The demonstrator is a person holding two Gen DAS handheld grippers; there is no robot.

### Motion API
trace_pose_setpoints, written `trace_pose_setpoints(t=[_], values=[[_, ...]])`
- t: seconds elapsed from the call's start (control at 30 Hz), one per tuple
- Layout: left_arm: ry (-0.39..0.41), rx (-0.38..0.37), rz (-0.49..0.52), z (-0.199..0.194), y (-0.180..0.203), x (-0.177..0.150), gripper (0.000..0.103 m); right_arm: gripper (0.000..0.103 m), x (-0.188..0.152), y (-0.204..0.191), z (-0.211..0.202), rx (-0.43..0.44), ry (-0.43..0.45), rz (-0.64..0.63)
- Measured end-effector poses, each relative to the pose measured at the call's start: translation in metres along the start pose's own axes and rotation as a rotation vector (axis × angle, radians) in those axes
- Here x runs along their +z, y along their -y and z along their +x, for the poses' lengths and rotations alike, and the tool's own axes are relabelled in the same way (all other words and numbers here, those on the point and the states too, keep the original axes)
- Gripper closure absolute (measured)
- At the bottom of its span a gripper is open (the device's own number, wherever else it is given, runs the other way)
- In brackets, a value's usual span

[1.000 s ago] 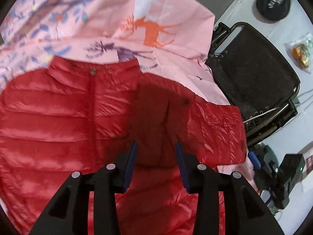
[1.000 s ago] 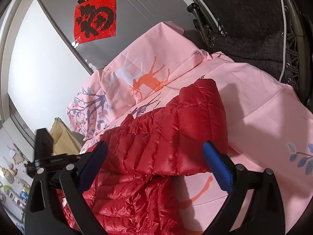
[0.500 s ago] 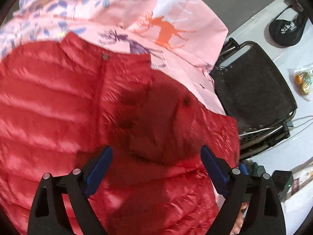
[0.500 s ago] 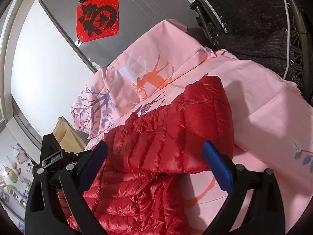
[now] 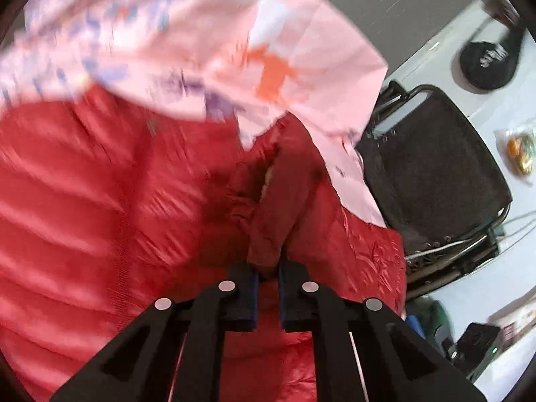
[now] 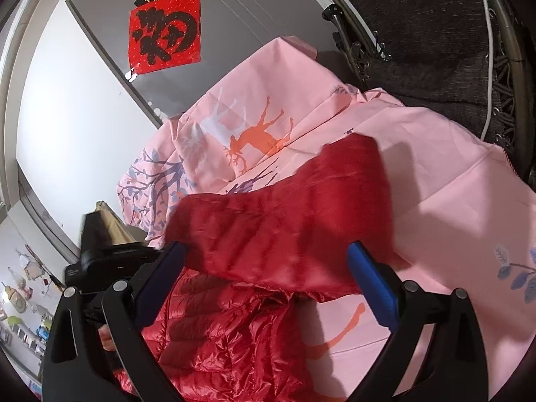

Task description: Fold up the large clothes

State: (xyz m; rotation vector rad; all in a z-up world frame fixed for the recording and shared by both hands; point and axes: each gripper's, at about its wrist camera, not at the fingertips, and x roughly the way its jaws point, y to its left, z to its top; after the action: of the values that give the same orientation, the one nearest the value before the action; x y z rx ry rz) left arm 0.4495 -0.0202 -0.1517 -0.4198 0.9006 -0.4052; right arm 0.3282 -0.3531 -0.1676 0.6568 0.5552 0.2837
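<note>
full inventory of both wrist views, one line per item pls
puffer jacket: 1, red, spread on the sheet; a fold of it is lifted
bed sheet: 1, pink with deer and tree print, under the jacket
folding chair: 1, black, beside the sheet
door: 1, grey, behind the sheet
paper square: 1, red with a black character, on the door
cap: 1, black, on the white surface
snack bag: 1, clear, on the white surface
left gripper: 1, black with blue pads, shut on the jacket fold
right gripper: 1, black with blue pads, open over the jacket

left hand-held gripper (image 5: pixel 267 273): apparently clamped | right hand-held gripper (image 6: pixel 268 268): jaws apart
</note>
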Motion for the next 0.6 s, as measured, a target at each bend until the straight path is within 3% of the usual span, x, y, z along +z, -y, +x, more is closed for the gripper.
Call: trace_pose_setpoints(t=[0.2, 0.37, 0.5, 0.6], values=[[0.115, 0.058, 0.018, -0.072, -0.017, 0.019, 0.095, 0.008, -0.001, -0.006, 0.002, 0.013, -0.017, -0.023], [0.202, 0.129, -0.014, -0.126, -0.054, 0.020, 0.095, 0.008, -0.005, -0.016, 0.006, 0.025, -0.037, -0.068], [0.202, 0.151, -0.054, -0.139, -0.084, 0.008, 0.095, 0.008, -0.011, -0.024, 0.012, 0.030, -0.068, -0.103], [0.158, 0.138, -0.092, -0.128, -0.109, -0.012, 0.094, 0.021, -0.017, -0.034, 0.022, 0.023, -0.120, -0.155]])
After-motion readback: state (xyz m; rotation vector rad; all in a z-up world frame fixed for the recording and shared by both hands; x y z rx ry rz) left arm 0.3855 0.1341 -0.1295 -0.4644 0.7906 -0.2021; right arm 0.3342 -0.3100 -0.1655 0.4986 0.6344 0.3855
